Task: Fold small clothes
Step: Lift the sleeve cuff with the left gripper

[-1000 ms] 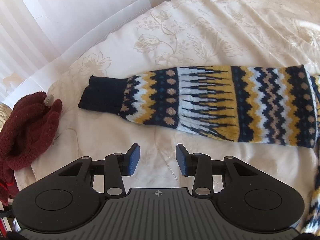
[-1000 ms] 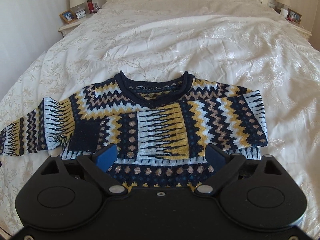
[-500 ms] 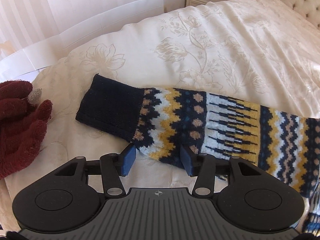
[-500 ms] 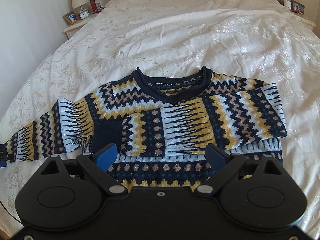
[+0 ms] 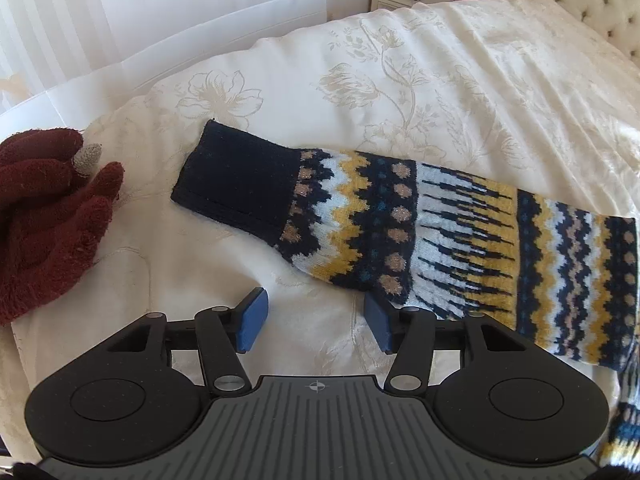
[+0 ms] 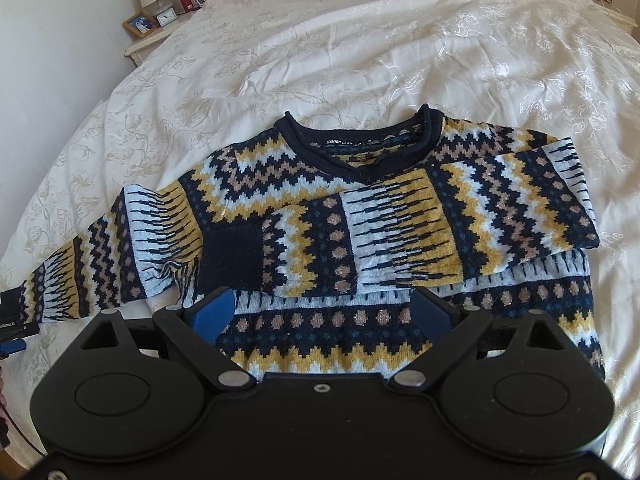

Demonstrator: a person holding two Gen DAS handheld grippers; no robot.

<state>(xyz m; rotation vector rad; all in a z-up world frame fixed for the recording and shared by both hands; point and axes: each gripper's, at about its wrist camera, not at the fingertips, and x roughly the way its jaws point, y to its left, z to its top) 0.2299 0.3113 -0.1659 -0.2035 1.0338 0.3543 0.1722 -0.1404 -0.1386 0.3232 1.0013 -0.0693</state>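
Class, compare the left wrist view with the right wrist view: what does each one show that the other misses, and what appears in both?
Only the left wrist view shows the dark red gloves and the sleeve's navy cuff, with the open left gripper just short of that sleeve. Only the right wrist view shows the sweater's neckline, the other sleeve folded across the chest and the open right gripper. Both show the outstretched sleeve and the cream bedspread.

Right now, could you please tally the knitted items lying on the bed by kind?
Patterned sweater: 1
Dark red gloves: at least 1; the heap is cut off at the picture's edge, so the number is unclear
Total: at least 2 knitted items on the bedspread
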